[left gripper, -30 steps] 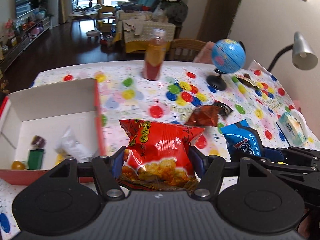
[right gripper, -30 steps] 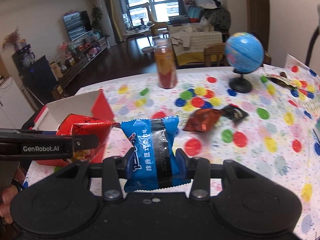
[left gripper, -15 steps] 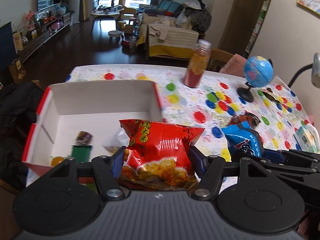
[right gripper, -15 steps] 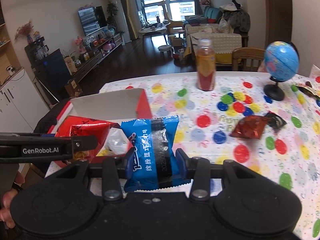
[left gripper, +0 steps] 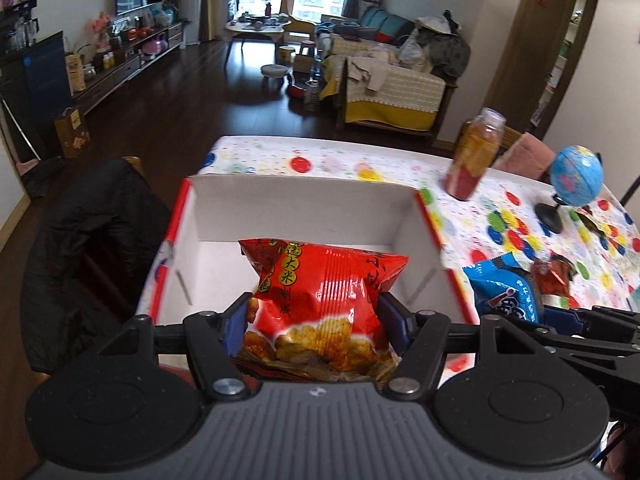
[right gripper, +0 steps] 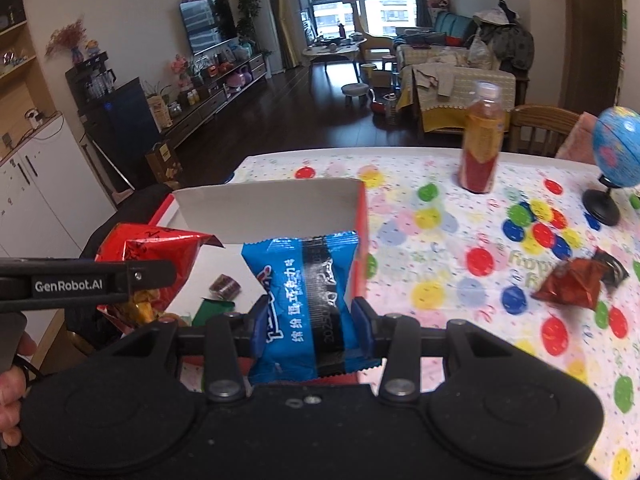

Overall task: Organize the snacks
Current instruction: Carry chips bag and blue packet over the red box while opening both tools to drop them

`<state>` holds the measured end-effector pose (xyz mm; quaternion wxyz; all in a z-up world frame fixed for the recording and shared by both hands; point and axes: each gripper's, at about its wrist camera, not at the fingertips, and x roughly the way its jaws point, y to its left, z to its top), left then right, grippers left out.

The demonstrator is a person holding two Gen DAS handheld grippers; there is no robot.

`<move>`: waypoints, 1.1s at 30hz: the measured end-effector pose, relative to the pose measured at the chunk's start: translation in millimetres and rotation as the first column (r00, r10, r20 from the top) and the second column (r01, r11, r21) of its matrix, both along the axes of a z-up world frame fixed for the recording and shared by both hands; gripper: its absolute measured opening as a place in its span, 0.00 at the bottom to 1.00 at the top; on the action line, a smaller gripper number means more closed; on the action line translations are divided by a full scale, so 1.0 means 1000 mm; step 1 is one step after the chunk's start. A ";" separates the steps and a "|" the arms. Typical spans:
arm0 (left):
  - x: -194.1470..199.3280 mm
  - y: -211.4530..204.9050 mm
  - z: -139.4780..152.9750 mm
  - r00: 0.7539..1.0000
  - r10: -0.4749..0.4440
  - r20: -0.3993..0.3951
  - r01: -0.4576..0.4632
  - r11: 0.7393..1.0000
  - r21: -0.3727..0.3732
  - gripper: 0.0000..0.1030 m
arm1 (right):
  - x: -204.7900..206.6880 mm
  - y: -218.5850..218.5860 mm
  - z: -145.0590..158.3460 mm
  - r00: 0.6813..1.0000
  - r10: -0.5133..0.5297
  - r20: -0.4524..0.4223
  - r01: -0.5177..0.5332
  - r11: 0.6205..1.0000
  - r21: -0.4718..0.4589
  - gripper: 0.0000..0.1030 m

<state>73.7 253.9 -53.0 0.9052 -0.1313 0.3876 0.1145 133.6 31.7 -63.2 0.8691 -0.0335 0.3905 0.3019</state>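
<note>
The box [left gripper: 304, 208] is open on top, with bare floor by its back wall. A bottle [left gripper: 476, 156] and globe [left gripper: 574, 178] stand near the table's far edge [left gripper: 320, 142].

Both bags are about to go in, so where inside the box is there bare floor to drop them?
Box: the white floor along the far wall is bare. The near-left corner is crowded with small wrapped snacks. The left gripper holds the red bag; the right gripper holds the blue packet.

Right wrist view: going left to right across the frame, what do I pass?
Left gripper with the red snack bag → white box → blue snack packet in the right gripper → drink bottle → dark red wrapper → globe.
</note>
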 end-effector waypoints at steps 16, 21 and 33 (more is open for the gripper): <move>0.037 0.050 -0.044 0.995 0.012 -0.095 -0.008 0.999 0.048 0.65 | 0.030 0.061 -0.046 0.997 0.053 -0.057 -0.058 0.995 -0.087 0.41; 0.048 0.053 -0.060 0.991 -0.003 -0.131 0.011 0.998 0.057 0.65 | 0.037 0.068 -0.060 0.996 0.055 -0.077 -0.064 0.991 -0.120 0.41; 0.062 0.042 -0.084 0.977 -0.043 -0.209 0.060 0.995 0.075 0.65 | 0.040 0.077 -0.071 0.993 0.079 -0.086 -0.092 0.982 -0.166 0.41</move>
